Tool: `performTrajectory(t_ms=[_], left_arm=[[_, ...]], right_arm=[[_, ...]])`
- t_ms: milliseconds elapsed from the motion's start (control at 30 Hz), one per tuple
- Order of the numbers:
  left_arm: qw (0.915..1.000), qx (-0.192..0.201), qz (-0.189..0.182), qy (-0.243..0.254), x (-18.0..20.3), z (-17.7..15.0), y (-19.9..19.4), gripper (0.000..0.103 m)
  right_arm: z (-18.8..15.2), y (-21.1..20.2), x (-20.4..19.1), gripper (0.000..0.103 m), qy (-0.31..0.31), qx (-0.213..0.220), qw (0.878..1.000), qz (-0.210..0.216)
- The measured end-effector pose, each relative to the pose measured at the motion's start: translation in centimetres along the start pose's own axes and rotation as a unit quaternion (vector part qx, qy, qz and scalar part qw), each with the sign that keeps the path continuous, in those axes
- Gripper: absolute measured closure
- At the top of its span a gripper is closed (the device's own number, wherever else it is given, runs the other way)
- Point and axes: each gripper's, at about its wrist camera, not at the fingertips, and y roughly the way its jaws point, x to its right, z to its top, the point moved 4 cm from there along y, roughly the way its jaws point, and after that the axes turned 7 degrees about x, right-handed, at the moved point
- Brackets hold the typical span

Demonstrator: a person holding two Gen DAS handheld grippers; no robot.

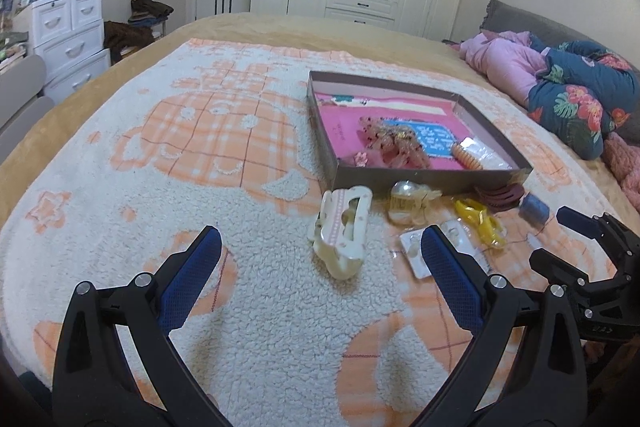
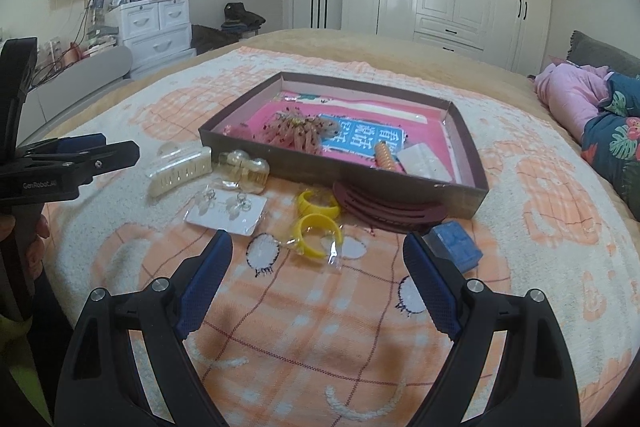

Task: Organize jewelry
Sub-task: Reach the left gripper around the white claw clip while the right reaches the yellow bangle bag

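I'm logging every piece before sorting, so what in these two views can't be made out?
- Dark red rings: right wrist view, the box covers their far part.
- Earring card: left wrist view, partly behind the left tool.
- Blue label: print too small.
- Blue case: shut, contents hidden.

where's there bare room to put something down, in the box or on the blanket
In the box, the pink floor along the far wall, behind the pink hair clips, is free. The blanket left of the box and of the cream hair claw is bare. The strip along the box's near wall is crowded: yellow bangles, earring card, blue box.
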Motion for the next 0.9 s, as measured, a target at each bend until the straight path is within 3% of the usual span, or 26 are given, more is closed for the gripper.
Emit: performTrajectory(t_ms=[367, 600, 767, 800, 900], left_arm=[[0.9998, -0.016, -0.002, 0.013, 0.1, -1.2, 2.6, 0.012], [0.9994, -0.023, -0.024, -0.003, 0.4, -0.9, 4.1, 0.013], [0.9985, -0.036, -0.038, -0.014, 0.5, -1.0, 5.2, 0.027], [0.9984, -0.038, -0.039, -0.014, 0.5, -1.0, 5.4, 0.029], [0.9977, -0.045, -0.048, -0.018, 0.6, -1.1, 5.8, 0.046]], right_arm=[[-1.5, 3.6, 0.2, 0.019, -0.005, -0.042, 0.999, -0.021], [-0.9, 6.4, 0.6, 0.030, 0.026, -0.076, 0.997, -0.013], [-0.6, 7.6, 0.6, 0.042, 0.043, -0.088, 0.995, 0.003], [-0.5, 7.7, 0.4, 0.049, 0.038, -0.087, 0.995, 0.008], [-0.4, 7.8, 0.0, 0.060, 0.028, -0.083, 0.996, 0.010]])
